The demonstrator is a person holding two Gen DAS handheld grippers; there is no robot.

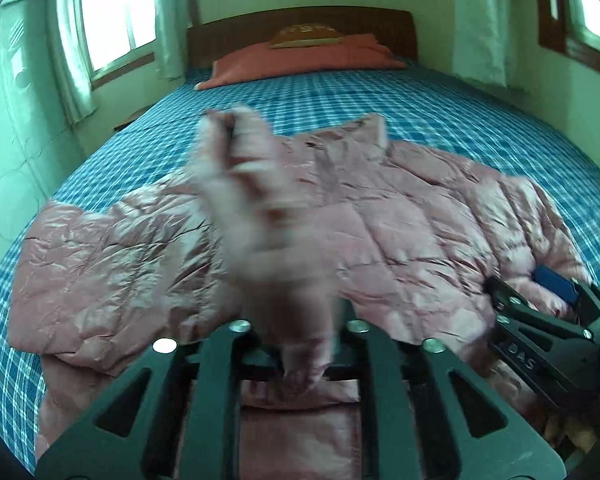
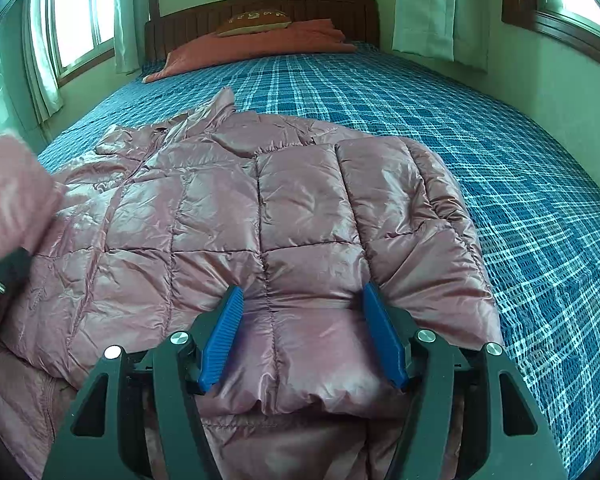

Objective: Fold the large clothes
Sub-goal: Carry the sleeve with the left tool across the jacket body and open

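Note:
A pink quilted puffer jacket (image 2: 300, 208) lies spread on the bed's blue plaid sheet (image 2: 520, 168); it also shows in the left wrist view (image 1: 400, 220). My left gripper (image 1: 300, 344) is shut on a fold of the jacket, and that fold (image 1: 244, 184) sticks up blurred in front of the camera. My right gripper (image 2: 304, 312) is open, its blue pads (image 2: 224, 336) resting on the jacket's near right part with fabric bulging between them. It also shows at the right of the left wrist view (image 1: 556, 296). The lifted fold shows at the left edge of the right wrist view (image 2: 8, 192).
An orange blanket (image 2: 252, 48) and a brown pillow (image 2: 256, 22) lie by the wooden headboard (image 2: 340, 10). Curtained windows (image 2: 80, 16) stand on both sides. Bare plaid sheet stretches beyond and to the right of the jacket.

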